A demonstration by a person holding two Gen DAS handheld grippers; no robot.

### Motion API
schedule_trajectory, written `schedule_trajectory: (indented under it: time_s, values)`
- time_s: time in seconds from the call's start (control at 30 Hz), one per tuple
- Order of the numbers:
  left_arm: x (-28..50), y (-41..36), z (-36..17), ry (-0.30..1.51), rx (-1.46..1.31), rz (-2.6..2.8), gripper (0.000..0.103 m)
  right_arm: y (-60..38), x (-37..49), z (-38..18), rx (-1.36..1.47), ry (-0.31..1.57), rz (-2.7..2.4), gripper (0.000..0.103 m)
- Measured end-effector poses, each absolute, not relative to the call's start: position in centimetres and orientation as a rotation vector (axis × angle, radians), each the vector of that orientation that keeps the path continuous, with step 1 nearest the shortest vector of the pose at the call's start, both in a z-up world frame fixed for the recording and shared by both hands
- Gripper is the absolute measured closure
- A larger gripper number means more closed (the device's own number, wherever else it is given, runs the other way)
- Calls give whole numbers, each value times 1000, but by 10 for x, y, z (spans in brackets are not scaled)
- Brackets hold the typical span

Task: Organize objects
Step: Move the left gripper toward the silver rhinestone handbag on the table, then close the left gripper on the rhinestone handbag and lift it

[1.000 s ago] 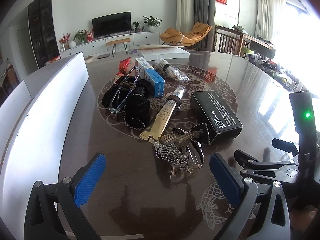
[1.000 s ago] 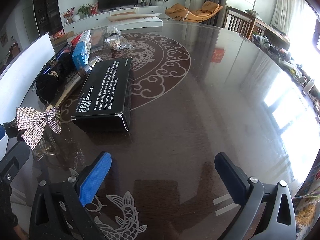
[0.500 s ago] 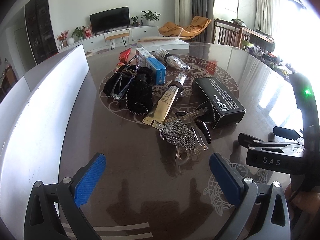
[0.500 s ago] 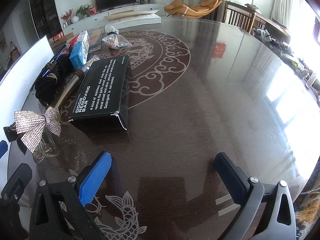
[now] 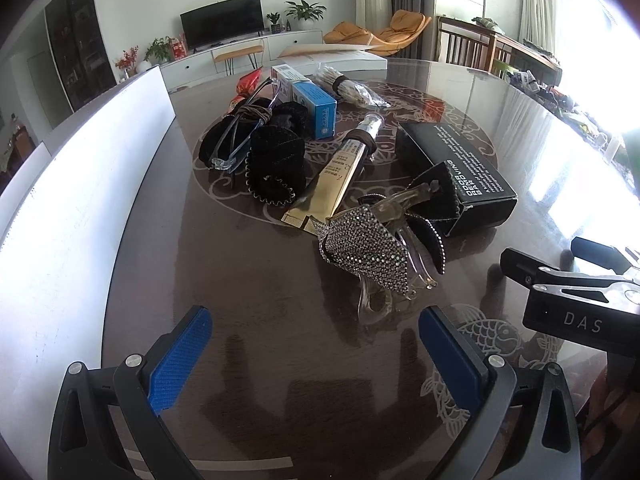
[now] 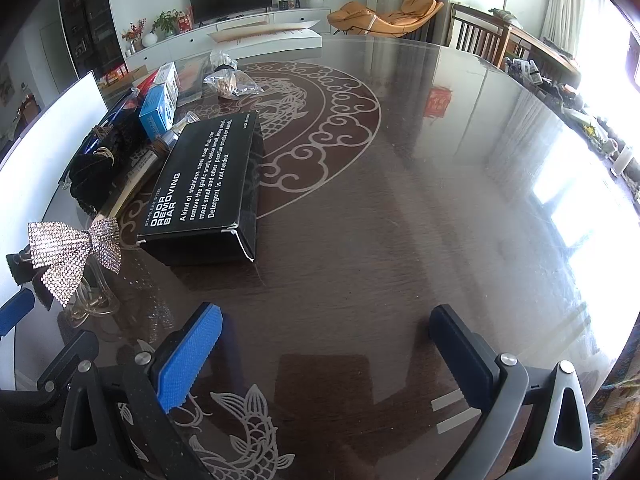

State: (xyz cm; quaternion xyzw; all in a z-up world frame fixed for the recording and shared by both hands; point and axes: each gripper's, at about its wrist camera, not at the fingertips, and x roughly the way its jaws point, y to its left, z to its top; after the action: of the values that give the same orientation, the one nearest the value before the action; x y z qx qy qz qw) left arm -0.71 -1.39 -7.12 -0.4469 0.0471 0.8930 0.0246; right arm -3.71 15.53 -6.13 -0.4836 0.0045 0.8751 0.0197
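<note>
— Start close in. How do the tools stand?

— The left tool [image 5: 316, 356] hangs over the dark glossy desk [image 5: 248, 280] with its blue pads spread wide, nothing between them. The right tool [image 6: 324, 344] is likewise spread and empty, over a bare stretch of desk beside a fish motif.

— And the nearest object?

— A rhinestone bow hair clip [image 5: 368, 248], just ahead of the left tool and a little to its right, lying on the desk. Its clear claw points toward the tool.

— Beyond that?

— The clip's far end touches the black box [image 5: 452, 160] marked "ODOR REMOVING BAR"; from the right wrist view the same box [image 6: 208, 184] lies left of centre. A gold tube [image 5: 344, 172] runs alongside it, its crimped end at the bow.

— Farther still?

— Black velvet scrunchies [image 5: 276, 164] with glasses [image 5: 240, 136] resting across them, then a blue carton [image 5: 316, 104] and a clear packet of sticks [image 5: 348, 88]. A white panel [image 5: 80, 184] borders the desk's left edge.
</note>
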Motion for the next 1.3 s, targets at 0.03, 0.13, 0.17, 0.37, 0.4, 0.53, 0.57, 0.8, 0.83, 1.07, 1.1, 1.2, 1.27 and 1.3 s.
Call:
schedule_trajectory:
  time_s: [0.03, 0.13, 0.17, 0.37, 0.4, 0.53, 0.57, 0.8, 0.83, 1.07, 1.1, 1.2, 1.27, 1.3]
  values:
    - [-7, -13, -72, 151, -1388, 2761, 0, 156, -37, -61, -1501, 14, 2715, 0]
    - [-8, -12, -75, 163, -1406, 2758, 0, 155, -37, -61, -1500, 14, 2716, 0]
    - [-9, -12, -76, 162, -1413, 2755, 0, 155, -37, -62, -1501, 14, 2716, 0]
    - [-12, -12, -77, 152, -1432, 2750, 0, 155, -37, -62, -1500, 13, 2716, 0]
    - [-13, -12, -77, 148, -1437, 2749, 0, 155, -37, -62, -1500, 13, 2716, 0]
    - [-19, -12, -78, 118, -1464, 2735, 0, 155, -37, -62, -1500, 13, 2716, 0]
    - [-21, -13, -78, 103, -1471, 2729, 0, 155, -37, -62, -1500, 13, 2716, 0]
    - [-26, -15, -81, 48, -1484, 2717, 0, 155, -37, -62, -1499, 13, 2716, 0]
    - [-26, -15, -81, 49, -1481, 2717, 0, 155, -37, -62, -1499, 13, 2716, 0]
    - [-31, -13, -81, 41, -1479, 2730, 0, 155, -37, -62, -1499, 13, 2717, 0]
    - [-32, -13, -81, 39, -1478, 2733, 0, 155, -37, -62, -1499, 13, 2717, 0]
    - [-33, -13, -82, 35, -1476, 2739, 0, 155, -37, -62, -1498, 13, 2717, 0]
    - [-33, -13, -82, 37, -1472, 2740, 0, 155, -37, -62, -1498, 13, 2717, 0]
    - [-33, -13, -82, 39, -1470, 2741, 0, 155, -37, -62, -1498, 13, 2717, 0]
